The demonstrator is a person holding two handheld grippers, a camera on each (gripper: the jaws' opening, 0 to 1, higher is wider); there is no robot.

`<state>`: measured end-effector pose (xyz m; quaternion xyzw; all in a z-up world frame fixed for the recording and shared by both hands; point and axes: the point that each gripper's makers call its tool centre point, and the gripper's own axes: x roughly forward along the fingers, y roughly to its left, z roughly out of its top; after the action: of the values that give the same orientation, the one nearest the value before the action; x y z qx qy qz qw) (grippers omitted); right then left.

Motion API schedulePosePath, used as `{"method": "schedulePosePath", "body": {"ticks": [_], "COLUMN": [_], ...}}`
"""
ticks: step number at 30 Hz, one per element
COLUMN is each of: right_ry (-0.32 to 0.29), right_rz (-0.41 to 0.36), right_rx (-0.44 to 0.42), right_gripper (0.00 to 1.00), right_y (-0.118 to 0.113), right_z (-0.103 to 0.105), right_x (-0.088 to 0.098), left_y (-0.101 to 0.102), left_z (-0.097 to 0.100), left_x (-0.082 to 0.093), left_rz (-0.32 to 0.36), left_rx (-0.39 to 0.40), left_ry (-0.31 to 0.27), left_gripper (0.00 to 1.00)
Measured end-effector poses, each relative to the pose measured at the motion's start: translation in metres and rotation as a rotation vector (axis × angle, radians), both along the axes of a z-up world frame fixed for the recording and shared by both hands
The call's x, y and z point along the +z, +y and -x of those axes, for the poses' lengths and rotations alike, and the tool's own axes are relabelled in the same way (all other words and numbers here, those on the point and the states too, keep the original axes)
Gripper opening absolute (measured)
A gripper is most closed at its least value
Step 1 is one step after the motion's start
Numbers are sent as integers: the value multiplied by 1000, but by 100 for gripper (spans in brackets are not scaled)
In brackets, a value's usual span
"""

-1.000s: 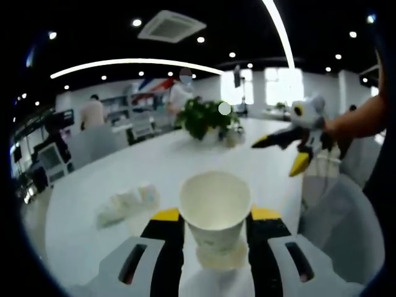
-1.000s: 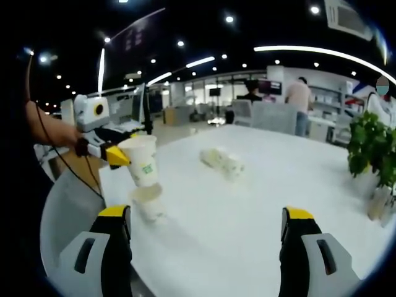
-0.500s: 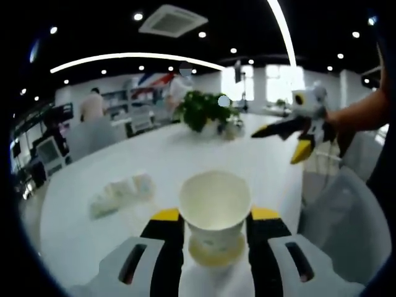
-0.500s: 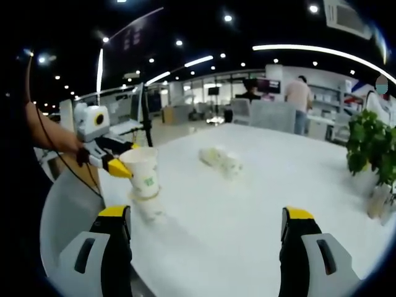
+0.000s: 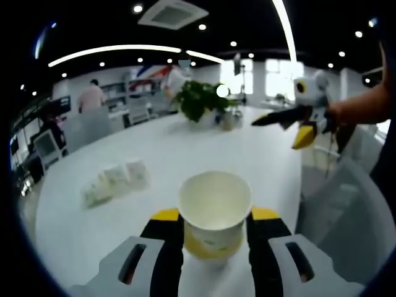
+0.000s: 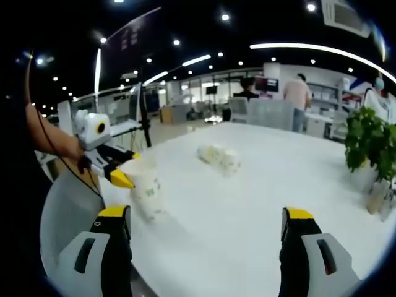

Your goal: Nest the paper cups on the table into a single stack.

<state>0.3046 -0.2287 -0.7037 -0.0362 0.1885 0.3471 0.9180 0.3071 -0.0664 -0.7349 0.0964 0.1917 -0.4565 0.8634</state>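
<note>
A white paper cup [image 5: 215,207] stands upright between my left gripper's [image 5: 215,218] yellow-tipped jaws, which are shut on it. Its base sits inside the rim of a second cup [image 5: 207,252] standing on the white table [image 5: 185,154]. In the right gripper view the left gripper [image 6: 129,168] holds that cup [image 6: 146,185] low over the table's near left edge, pushed into the lower cup [image 6: 153,211]. Several more cups [image 5: 114,180] lie on their sides as a short nested row [image 6: 218,157] further out. My right gripper [image 6: 207,247] is open with nothing between its jaws, and it hovers off the table's right edge [image 5: 279,129].
A potted plant [image 5: 201,99] stands at the far side of the table, also seen as a plant [image 6: 365,142] at the right. A grey chair back [image 5: 337,216] sits near the table edge. People and desks are in the background.
My left gripper has come down with its cup, sinking it into the cup standing on the table. The right gripper has stayed open and almost still.
</note>
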Motion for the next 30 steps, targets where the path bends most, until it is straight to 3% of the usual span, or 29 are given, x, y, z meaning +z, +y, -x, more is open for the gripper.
{"method": "schedulePosePath", "body": {"ticks": [17,30], "right_ry": [-1,8], "right_rz": [3,0], "right_rx": [-7,-8], "right_gripper": [100,100], "right_y": [-3,-4], "right_z": [2,2], "right_x": [2,-2], "left_y": [2,3], "left_z": [2,-2], "left_x": [-23,-25], "left_rz": [-80,-66], "left_rx": [-20,-13], "left_ry": [17,29], "left_gripper": [38,40]}}
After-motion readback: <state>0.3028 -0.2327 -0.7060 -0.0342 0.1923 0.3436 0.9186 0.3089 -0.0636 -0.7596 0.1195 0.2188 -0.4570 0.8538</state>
